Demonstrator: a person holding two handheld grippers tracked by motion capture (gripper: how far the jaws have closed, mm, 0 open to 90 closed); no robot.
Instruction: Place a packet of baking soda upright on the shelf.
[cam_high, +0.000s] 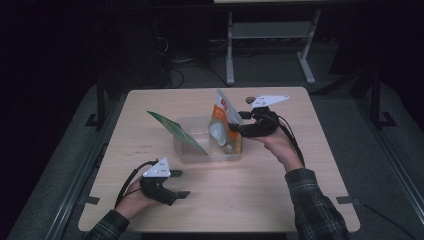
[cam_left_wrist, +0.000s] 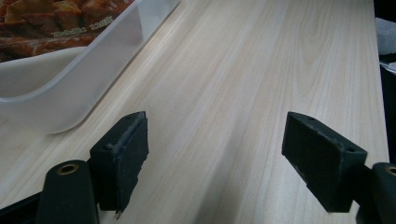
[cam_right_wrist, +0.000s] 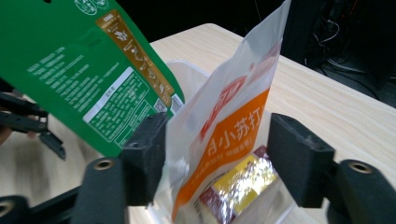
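Right gripper (cam_right_wrist: 215, 154) has its jaws spread, the orange-and-white pouch (cam_right_wrist: 233, 112) standing loose between them in the clear tub (cam_high: 187, 150). Left gripper (cam_left_wrist: 215, 158) jaws spread over bare table (cam_left_wrist: 243, 74).

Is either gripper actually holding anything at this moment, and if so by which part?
Nothing is held. The right gripper has open jaws on either side of the orange-and-white pouch, not pressing it. The left gripper is open over the table.
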